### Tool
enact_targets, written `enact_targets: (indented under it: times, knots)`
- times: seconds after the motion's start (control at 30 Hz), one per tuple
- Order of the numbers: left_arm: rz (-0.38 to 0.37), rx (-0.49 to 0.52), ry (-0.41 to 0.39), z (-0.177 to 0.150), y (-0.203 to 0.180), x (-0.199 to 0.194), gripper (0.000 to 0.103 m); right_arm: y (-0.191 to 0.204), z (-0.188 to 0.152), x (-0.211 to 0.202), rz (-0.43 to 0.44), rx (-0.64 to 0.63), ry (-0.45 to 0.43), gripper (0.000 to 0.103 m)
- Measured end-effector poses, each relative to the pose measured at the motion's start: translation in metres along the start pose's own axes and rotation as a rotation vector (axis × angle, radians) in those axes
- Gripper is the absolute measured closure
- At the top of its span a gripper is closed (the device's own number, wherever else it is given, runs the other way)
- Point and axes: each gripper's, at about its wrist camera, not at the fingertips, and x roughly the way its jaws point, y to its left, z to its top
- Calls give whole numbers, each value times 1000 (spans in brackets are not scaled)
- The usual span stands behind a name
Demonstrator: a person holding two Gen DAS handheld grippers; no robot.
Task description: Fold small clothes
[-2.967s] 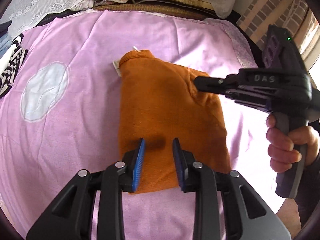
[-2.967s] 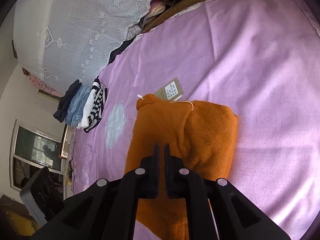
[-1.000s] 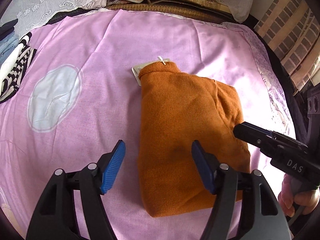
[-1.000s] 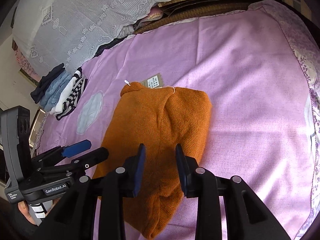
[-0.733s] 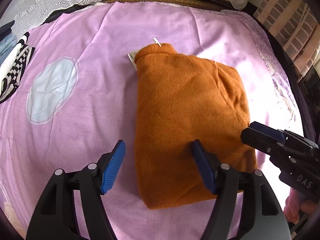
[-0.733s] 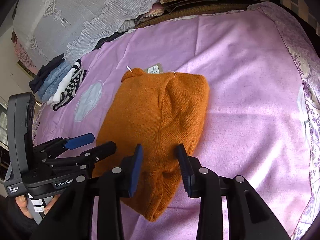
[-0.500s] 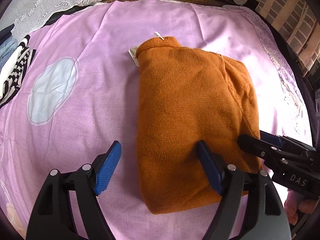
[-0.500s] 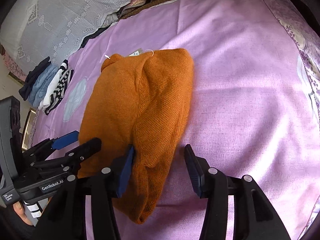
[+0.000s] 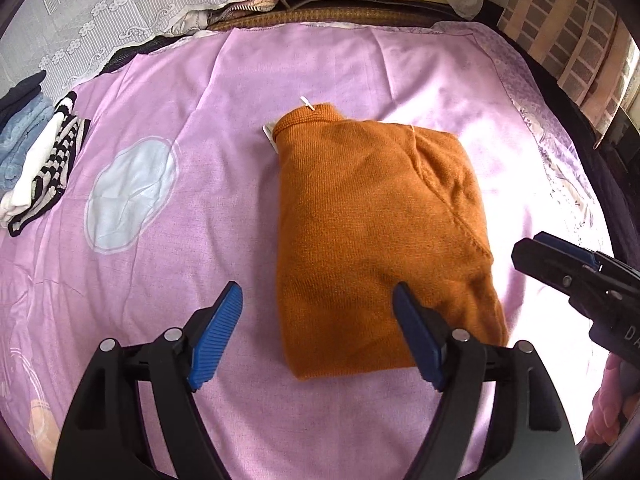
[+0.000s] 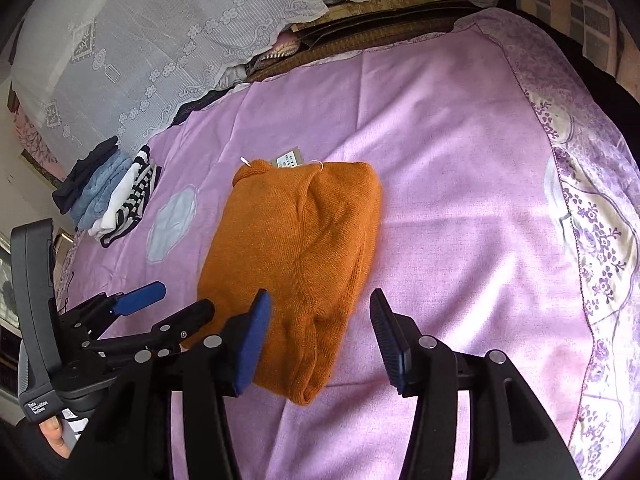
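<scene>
An orange knitted sweater (image 9: 372,224) lies folded into a long rectangle on the pink bedsheet (image 9: 200,128), collar at the far end with a paper tag beside it. It also shows in the right wrist view (image 10: 296,248). My left gripper (image 9: 318,324) is open and empty, hovering over the sweater's near left corner. My right gripper (image 10: 320,336) is open and empty over the sweater's near right corner. The right gripper also shows at the right edge of the left wrist view (image 9: 576,276). The left gripper shows in the right wrist view (image 10: 160,304).
A stack of folded clothes (image 9: 36,160), dark, blue, white and striped, lies at the far left of the bed. A pale blue patch (image 9: 128,192) is printed on the sheet. White lace pillows (image 10: 160,40) line the head of the bed. A brick wall (image 9: 580,40) stands at the right.
Both grippers have opened wide and drawn back toward the sweater's near end. Three seconds ago the right one was shut and the left one narrower, both pressing on the sweater.
</scene>
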Motion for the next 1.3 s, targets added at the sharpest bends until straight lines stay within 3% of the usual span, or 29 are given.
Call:
enact_targets:
  times: [0.27, 0.4, 0.73, 1.1, 1.3]
  knots:
    - [4, 18, -48, -7, -4, -36, 28, 15, -11, -30, 12, 0, -47, 50]
    - [34, 30, -70, -12, -8, -52, 19, 23, -17, -43, 21, -5, -68, 45]
    - [50, 26, -112, -18, -7, -80, 16, 31, -29, -65, 26, -10, -108, 42]
    - [55, -6, -107, -27, 2, -97, 11, 43, -34, -75, 38, -12, -116, 40]
    - [48, -40, -104, -27, 11, -115, 5, 55, -35, -85, -14, -32, -123, 25]
